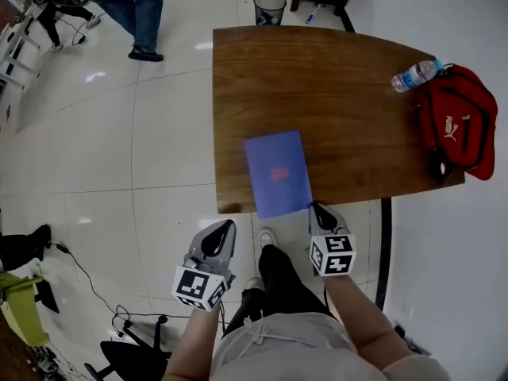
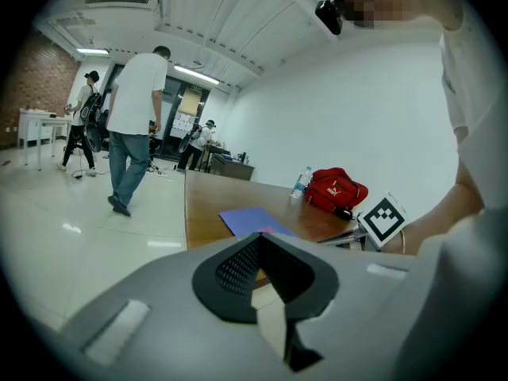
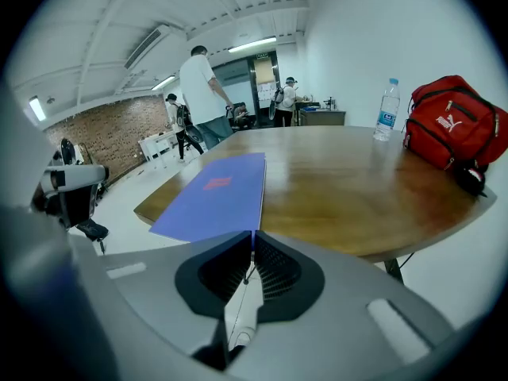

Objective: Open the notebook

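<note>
A closed blue notebook (image 1: pixel 278 173) with a red mark on its cover lies flat on the wooden table (image 1: pixel 333 94), its near end sticking out a little past the table's front edge. My right gripper (image 1: pixel 316 207) is shut, and its tips touch the notebook's near right corner. In the right gripper view the notebook (image 3: pixel 214 193) stretches away from the closed tips (image 3: pixel 252 235). My left gripper (image 1: pixel 230 224) is shut and hangs over the floor, below and left of the notebook's near end. From the left gripper view the notebook (image 2: pixel 250 219) lies just beyond the tips (image 2: pixel 258 238).
A red bag (image 1: pixel 460 121) and a water bottle (image 1: pixel 414 75) sit at the table's far right edge. A mesh bin (image 1: pixel 270 9) stands on the floor beyond the table. A person (image 1: pixel 135 6) stands far left on the white tiles. Cables lie on the floor lower left.
</note>
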`<action>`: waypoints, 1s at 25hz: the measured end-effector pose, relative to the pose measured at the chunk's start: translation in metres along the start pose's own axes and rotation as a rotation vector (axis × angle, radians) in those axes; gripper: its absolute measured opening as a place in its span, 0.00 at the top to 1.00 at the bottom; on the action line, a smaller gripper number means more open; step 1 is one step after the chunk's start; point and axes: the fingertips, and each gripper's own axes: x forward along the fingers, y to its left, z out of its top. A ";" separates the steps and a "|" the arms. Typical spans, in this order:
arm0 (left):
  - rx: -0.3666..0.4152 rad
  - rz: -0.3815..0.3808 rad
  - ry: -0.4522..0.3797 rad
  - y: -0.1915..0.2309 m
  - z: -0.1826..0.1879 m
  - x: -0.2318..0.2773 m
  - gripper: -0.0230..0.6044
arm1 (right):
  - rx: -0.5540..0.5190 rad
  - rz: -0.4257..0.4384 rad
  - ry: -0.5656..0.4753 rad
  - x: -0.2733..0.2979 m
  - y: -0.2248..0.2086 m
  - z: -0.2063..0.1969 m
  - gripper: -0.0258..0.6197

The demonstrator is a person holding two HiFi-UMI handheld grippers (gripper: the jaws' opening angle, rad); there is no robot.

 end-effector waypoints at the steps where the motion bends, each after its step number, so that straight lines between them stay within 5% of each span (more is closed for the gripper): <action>1: 0.001 0.000 -0.003 -0.001 0.001 -0.002 0.96 | -0.001 -0.002 -0.002 -0.002 0.000 0.001 0.94; 10: 0.027 0.011 -0.088 -0.011 0.035 -0.029 0.96 | -0.016 0.057 -0.124 -0.047 0.025 0.062 0.95; 17: 0.025 0.117 -0.173 0.013 0.052 -0.081 0.96 | -0.109 0.270 -0.199 -0.074 0.124 0.103 0.95; 25: -0.066 0.284 -0.175 0.044 0.020 -0.146 0.96 | -0.187 0.471 -0.143 -0.055 0.232 0.085 0.94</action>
